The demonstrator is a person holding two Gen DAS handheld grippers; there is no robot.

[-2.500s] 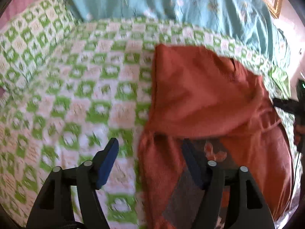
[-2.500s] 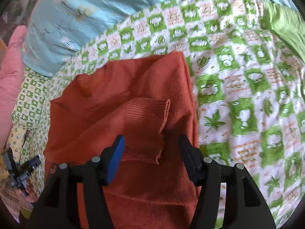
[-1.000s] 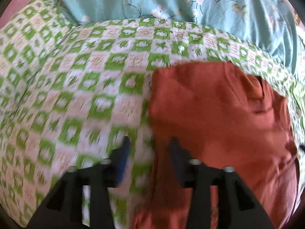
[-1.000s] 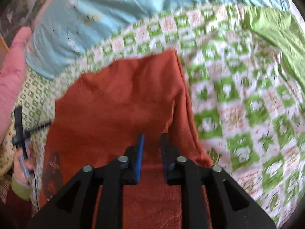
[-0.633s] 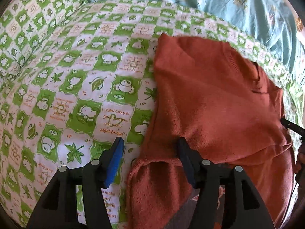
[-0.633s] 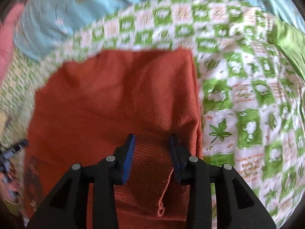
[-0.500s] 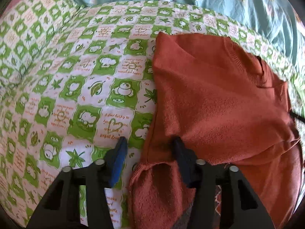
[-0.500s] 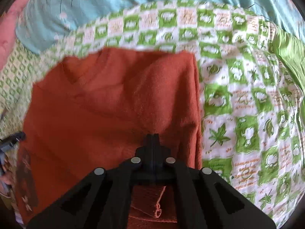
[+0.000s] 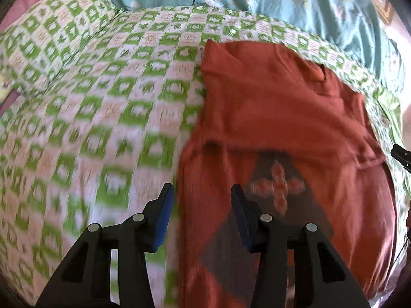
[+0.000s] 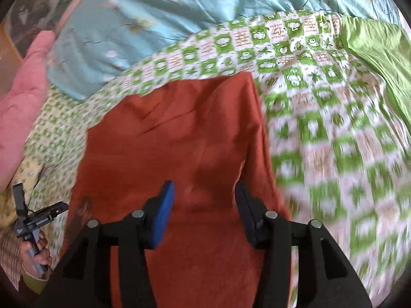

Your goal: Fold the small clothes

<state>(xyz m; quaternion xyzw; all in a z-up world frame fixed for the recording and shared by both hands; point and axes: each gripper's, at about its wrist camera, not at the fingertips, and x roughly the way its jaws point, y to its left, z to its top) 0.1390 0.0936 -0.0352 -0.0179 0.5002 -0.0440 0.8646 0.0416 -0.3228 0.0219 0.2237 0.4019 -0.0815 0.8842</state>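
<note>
While both pairs of fingers stand wide apart and hold nothing, the rust-orange sweater (image 9: 277, 118) lies spread on a green-and-white checked quilt (image 9: 102, 107). The left gripper (image 9: 203, 205) hovers over the garment's left edge, its right finger above the knit and its left above the quilt. The right gripper (image 10: 204, 202) hangs over the sweater (image 10: 179, 133), which runs between and beyond its fingers, its right edge just past the right finger.
</note>
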